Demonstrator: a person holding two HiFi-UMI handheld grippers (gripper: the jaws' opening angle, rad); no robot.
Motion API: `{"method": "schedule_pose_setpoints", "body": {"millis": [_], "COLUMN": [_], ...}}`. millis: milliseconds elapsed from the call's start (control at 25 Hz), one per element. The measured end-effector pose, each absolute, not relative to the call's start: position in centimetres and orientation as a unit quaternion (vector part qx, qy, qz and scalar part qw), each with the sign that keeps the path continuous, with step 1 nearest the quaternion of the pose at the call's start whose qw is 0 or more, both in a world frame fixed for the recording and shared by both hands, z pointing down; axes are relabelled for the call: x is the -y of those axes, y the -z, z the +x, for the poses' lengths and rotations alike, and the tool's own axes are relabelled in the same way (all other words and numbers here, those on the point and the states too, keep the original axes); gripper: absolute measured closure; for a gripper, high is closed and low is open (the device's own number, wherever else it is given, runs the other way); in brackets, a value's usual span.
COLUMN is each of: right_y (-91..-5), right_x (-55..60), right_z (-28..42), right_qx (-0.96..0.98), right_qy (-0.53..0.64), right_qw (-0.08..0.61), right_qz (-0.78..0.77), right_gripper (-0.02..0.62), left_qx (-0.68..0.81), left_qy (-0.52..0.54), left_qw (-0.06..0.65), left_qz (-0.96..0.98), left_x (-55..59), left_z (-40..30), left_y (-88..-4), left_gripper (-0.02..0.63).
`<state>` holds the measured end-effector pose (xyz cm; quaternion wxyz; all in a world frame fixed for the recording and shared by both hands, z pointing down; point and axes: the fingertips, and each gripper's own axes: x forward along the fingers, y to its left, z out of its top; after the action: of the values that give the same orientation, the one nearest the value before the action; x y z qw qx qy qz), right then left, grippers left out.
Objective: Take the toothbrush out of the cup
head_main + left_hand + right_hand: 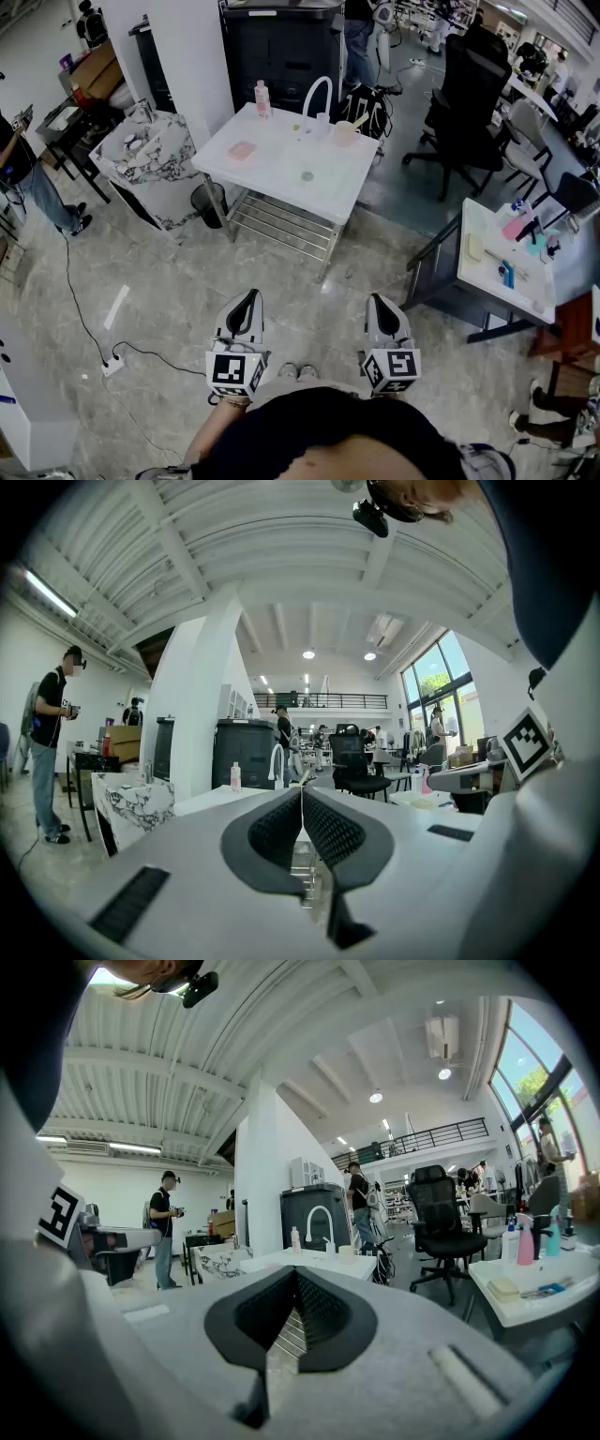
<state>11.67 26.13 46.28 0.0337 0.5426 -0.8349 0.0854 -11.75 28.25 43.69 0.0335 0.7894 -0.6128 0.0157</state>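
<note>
In the head view a pale cup (345, 133) with a toothbrush (359, 121) leaning out of it stands at the far right corner of a white sink table (328, 187), beside the arched white faucet (317, 97). The same cup (348, 1253) is small and distant in the right gripper view. Both grippers are held low in front of the person, far short of the table. My left gripper (249, 296) (301, 795) is shut with nothing in it. My right gripper (378, 300) (296, 1275) is also shut and empty.
A pink soap dish (242, 150), a small bottle (262, 97) and a drain (307, 175) are on the table. A marble counter (141, 155) and a bin (208, 202) stand left of it, a black office chair (469, 103) and a second white table (497, 272) to the right. A cable with a power strip (112, 364) lies on the floor.
</note>
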Motion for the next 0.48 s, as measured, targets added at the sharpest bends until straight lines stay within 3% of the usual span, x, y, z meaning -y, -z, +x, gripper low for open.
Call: {"method": "schedule_pose_setpoints", "body": {"millis": [480], "right_y": [-47.1], "right_x": [-26.0], "right_z": [11.4], "right_qx": [0.839], "right_qy": [-0.084], "right_qw": [0.037], "right_qz": [0.537], "right_gripper": [0.591], "left_qx": [0.621], "left_qy": [-0.026], "left_qw": [0.045], "left_qz": [0.782], "left_x": [-29.0], "left_z": [-12.2], "left_y": [-45.2], "left_gripper": [0.601]}}
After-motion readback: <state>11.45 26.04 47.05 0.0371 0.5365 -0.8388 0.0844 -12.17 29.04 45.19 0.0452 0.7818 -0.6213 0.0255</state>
